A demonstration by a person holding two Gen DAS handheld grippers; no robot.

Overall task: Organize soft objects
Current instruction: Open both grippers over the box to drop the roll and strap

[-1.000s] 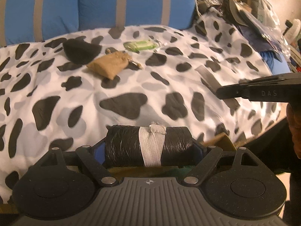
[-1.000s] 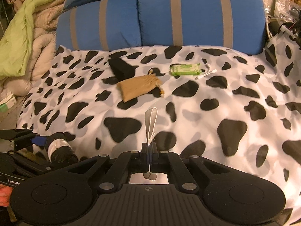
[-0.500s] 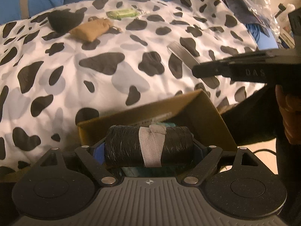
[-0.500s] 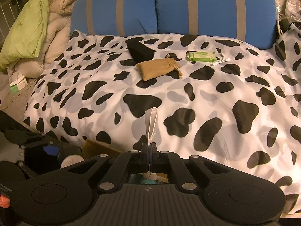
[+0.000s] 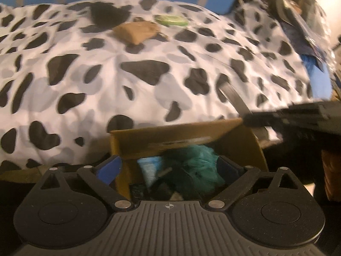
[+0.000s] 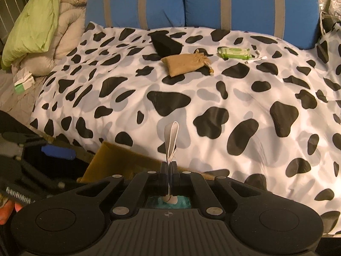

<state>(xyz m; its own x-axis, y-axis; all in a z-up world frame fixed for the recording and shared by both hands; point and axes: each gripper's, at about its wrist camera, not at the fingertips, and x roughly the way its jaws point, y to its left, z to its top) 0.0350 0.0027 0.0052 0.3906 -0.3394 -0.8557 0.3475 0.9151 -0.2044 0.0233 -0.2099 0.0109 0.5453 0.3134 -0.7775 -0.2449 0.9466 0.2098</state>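
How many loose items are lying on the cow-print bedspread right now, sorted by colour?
Black: 1, the black wedge-shaped item
Tan: 1, the drawstring pouch
Green: 1, the wipes pack
White: 1, the small cable beside the pack
Total: 4 on the bedspread

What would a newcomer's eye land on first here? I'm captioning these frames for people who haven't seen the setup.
The cow-print duvet fills both views, with a tan pouch and green wipes pack lying near the blue striped cushions. At the bed's near edge, an open cardboard box holds teal fluff below the open left gripper. The right gripper pinches a white strap.
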